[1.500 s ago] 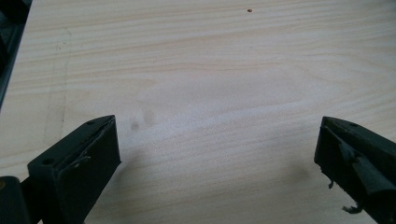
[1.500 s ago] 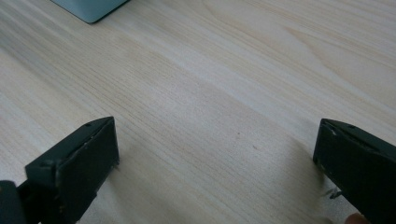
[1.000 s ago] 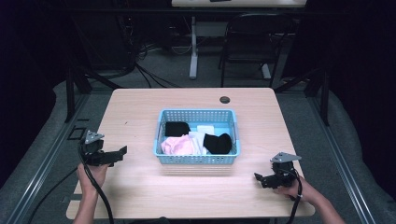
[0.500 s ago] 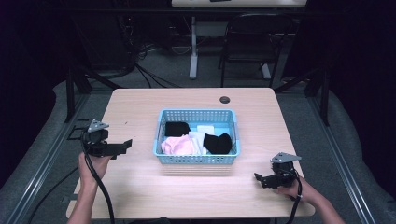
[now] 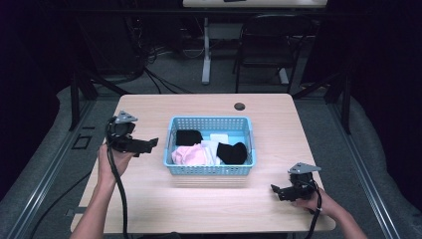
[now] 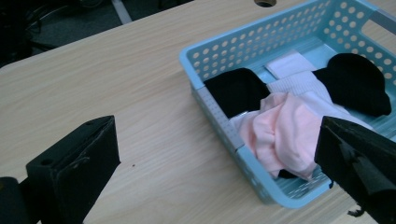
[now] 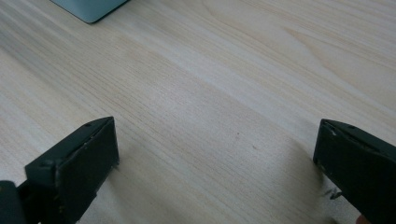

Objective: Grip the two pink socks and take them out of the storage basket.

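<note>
A blue basket (image 5: 211, 149) sits at the middle of the table (image 5: 209, 204), and the left gripper (image 5: 149, 143) is held above the table at the basket's 9 o'clock, just beside its left wall and pointing toward 3 o'clock. Its jaws stand wide apart with nothing between them. In the left gripper view the jaws frame the basket's near corner (image 6: 219, 116) and the clothes inside: a pink cloth (image 6: 285, 133) lies heaped against the near wall, a black cloth (image 6: 236, 88) sits beyond it, a white cloth (image 6: 294, 81) lies between them toward the middle, and a second black cloth (image 6: 357, 86) rests farther along. From the high view the pink cloth (image 5: 189, 155) is at the basket's 7 o'clock, the first black cloth (image 5: 188, 137) at its 10 o'clock, the white one (image 5: 214, 144) near the centre, and the other black one (image 5: 232, 152) at 4 o'clock. The right gripper (image 5: 276, 190) rests low on the table at the basket's 5 o'clock, well apart from it, pointing toward 9 o'clock. Its jaws are also wide and hold nothing; the right gripper view shows bare wood (image 7: 210, 107) between them and a corner of the basket (image 7: 88, 9) at 11 o'clock. A small dark hole (image 5: 240, 106) marks the table at the basket's 12 o'clock.
</note>
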The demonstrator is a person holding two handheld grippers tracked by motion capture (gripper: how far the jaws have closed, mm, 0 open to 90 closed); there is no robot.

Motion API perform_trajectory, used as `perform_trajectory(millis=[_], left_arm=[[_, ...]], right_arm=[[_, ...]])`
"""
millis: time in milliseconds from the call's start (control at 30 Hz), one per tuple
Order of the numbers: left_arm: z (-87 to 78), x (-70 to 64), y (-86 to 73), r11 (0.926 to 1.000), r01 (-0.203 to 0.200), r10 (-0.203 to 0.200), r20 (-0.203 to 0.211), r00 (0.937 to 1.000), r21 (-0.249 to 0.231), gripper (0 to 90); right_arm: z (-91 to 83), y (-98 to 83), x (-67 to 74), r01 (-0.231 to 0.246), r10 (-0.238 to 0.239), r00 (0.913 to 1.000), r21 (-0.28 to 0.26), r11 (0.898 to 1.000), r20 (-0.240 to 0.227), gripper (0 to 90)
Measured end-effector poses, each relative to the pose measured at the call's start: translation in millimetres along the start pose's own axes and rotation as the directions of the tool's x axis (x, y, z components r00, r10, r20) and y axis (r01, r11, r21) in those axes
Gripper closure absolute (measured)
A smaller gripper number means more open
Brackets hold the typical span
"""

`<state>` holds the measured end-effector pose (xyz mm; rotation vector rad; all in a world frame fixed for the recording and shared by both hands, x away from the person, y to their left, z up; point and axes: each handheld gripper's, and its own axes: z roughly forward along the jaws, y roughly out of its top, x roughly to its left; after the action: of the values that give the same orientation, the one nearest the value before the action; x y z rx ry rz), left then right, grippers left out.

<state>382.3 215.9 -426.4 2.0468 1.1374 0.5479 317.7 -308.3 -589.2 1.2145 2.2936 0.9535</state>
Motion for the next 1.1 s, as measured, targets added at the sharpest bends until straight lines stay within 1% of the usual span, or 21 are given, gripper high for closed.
perform_trajectory(millis=[33,100,200,400,467,633,667,700,767,800,833,867,900,967,1000,1033,1067,1100], left_arm=[[3.0,-3.7,4.6,0.9999,-0.011,0.011,0.011,0.9999,0.008,0.0],[7.0,-9.2,10.6,0.9995,-0.026,0.026,0.014,0.9996,0.017,0.0],[13.5,-17.4,19.1,0.9987,-0.045,0.044,0.035,0.9984,0.026,0.0],[30.8,-30.5,30.9,0.9938,-0.081,0.075,0.074,0.9944,0.076,0.0],[38.1,-35.9,33.7,0.9913,-0.093,0.085,0.081,0.9930,0.093,0.0],[57.7,-49.1,36.8,0.9814,-0.123,0.107,0.112,0.9879,0.147,0.0],[62.6,-51.6,36.7,0.9797,-0.124,0.107,0.114,0.9877,0.157,0.0],[69.0,-54.8,36.3,0.9767,-0.129,0.111,0.108,0.9879,0.172,0.0],[78.3,-59.0,35.2,0.9695,-0.141,0.119,0.118,0.9858,0.200,0.0],[83.4,-61.5,34.3,0.9646,-0.149,0.126,0.116,0.9853,0.218,0.0],[83.4,-61.5,34.3,0.9646,-0.149,0.126,0.116,0.9853,0.218,0.0],[89.5,-64.7,33.0,0.9595,-0.157,0.132,0.119,0.9840,0.234,0.0],[98.6,-69.9,30.8,0.9502,-0.170,0.142,0.124,0.9822,0.261,0.0],[106.3,-73.8,29.4,0.9398,-0.184,0.147,0.144,0.9786,0.288,0.7],[106.3,-73.8,29.4,0.9398,-0.184,0.147,0.144,0.9786,0.288,2.4],[111.4,-76.5,28.3,0.9337,-0.193,0.155,0.147,0.9769,0.301,2.4],[117.8,-79.3,27.4,0.9274,-0.202,0.158,0.159,0.9744,0.315,7.0],[121.0,-80.8,27.0,0.9240,-0.208,0.164,0.160,0.9734,0.321,9.4]], right_arm=[[-0.1,0.1,-0.1,0.002,-0.002,1.0000,0.001,1.000,-0.001,0.0],[-0.2,0.1,0.0,0.002,-0.002,1.0000,0.002,1.000,-0.001,0.0],[0.0,0.0,0.0,0.000,0.000,1.0000,0.000,1.000,0.000,0.0],[-0.2,0.3,-0.7,0.000,0.000,1.0000,0.006,1.000,-0.002,0.0],[-0.3,0.3,-0.6,-0.003,0.003,1.0000,0.008,1.000,-0.001,0.0],[-0.3,0.3,-0.7,-0.004,0.004,1.0000,0.009,1.000,-0.001,0.0],[-0.2,0.2,-0.7,-0.002,0.002,1.0000,0.007,1.000,-0.001,0.0],[-0.1,0.2,-0.7,-0.002,0.002,1.0000,0.006,1.000,0.000,0.0],[-0.1,0.0,-0.6,-0.005,0.005,1.0000,0.005,1.000,-0.001,0.0],[-0.2,0.0,-1.0,-0.002,0.002,1.0000,0.008,1.000,-0.001,0.0],[-0.2,0.0,-1.0,-0.002,0.002,1.0000,0.008,1.000,-0.001,0.0],[0.2,-0.2,-0.8,-0.006,0.006,1.0000,0.003,1.000,-0.003,0.0],[-0.2,0.0,-1.0,-0.003,0.003,1.0000,0.008,1.000,-0.001,0.0],[-0.2,0.0,-1.1,-0.003,0.003,1.0000,0.008,1.000,-0.003,0.0],[-0.2,0.0,-1.1,-0.003,0.003,1.0000,0.008,1.000,-0.003,0.0],[-0.1,0.0,-1.1,-0.004,0.004,1.0000,0.008,1.000,-0.003,0.0],[-0.1,-0.1,-1.2,-0.004,0.004,1.0000,0.008,1.000,-0.003,0.0],[0.0,-0.1,-1.2,-0.006,0.006,1.0000,0.006,1.000,-0.003,0.0]])
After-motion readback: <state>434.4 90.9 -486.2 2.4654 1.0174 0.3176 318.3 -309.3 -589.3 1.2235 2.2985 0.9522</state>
